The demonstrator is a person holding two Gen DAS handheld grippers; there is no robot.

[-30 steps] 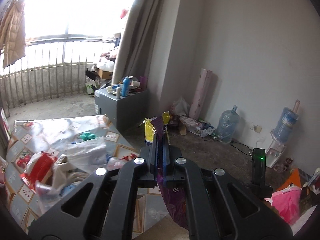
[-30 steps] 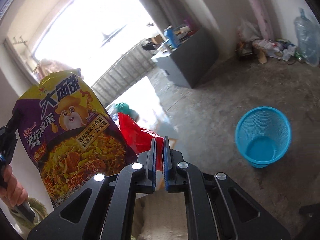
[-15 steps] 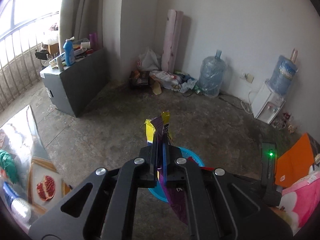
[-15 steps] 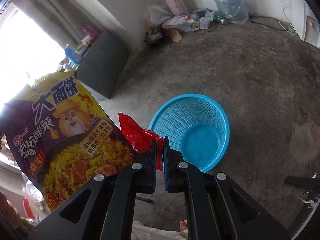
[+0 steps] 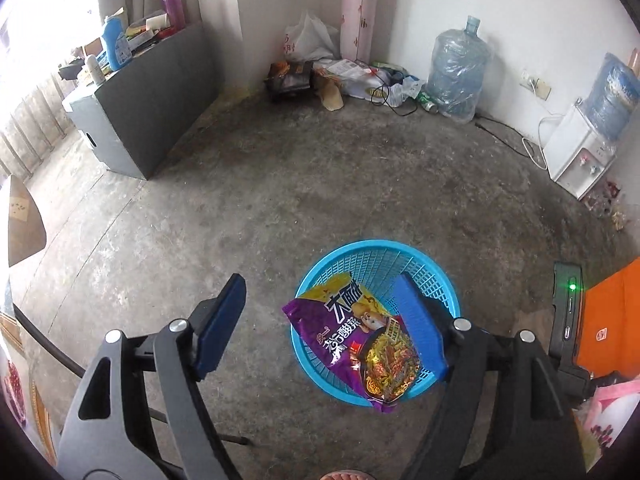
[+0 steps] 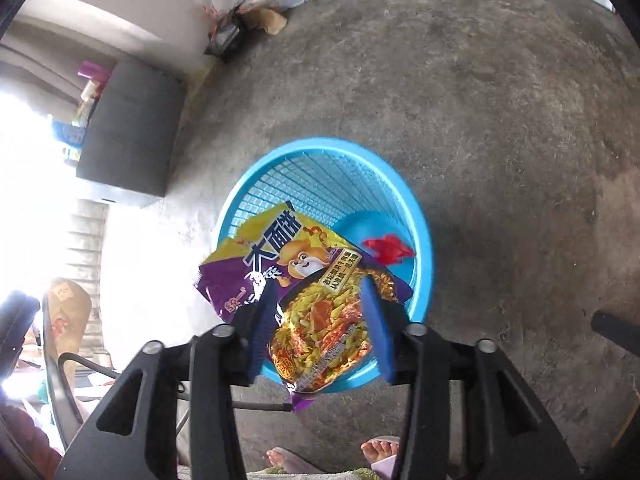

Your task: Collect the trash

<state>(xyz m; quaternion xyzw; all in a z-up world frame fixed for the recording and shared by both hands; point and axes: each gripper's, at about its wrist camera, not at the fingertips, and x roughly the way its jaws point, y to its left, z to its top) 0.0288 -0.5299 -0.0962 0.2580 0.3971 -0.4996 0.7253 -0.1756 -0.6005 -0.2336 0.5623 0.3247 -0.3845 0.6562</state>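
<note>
A blue mesh trash basket [image 5: 400, 256] stands on the concrete floor; it also shows in the right wrist view [image 6: 328, 168]. A purple and yellow noodle wrapper [image 5: 360, 332] lies across the basket's near rim, free of both grippers; in the right wrist view the wrapper [image 6: 316, 276] hangs half out. A red wrapper [image 6: 387, 249] lies inside the basket. My left gripper [image 5: 320, 320] is open above the basket. My right gripper [image 6: 320, 316] is open just above the noodle wrapper.
A grey cabinet [image 5: 148, 108] with bottles stands at the left wall. Bags and litter [image 5: 340, 76], a water jug [image 5: 458, 70] and a water dispenser [image 5: 580, 152] line the far wall. A table edge [image 5: 24, 224] is at left. Bare feet [image 6: 376, 452] are below.
Both grippers opened over the basket. The noodle wrapper dropped from the left gripper onto the basket rim, and the red wrapper dropped from the right gripper into the basket.
</note>
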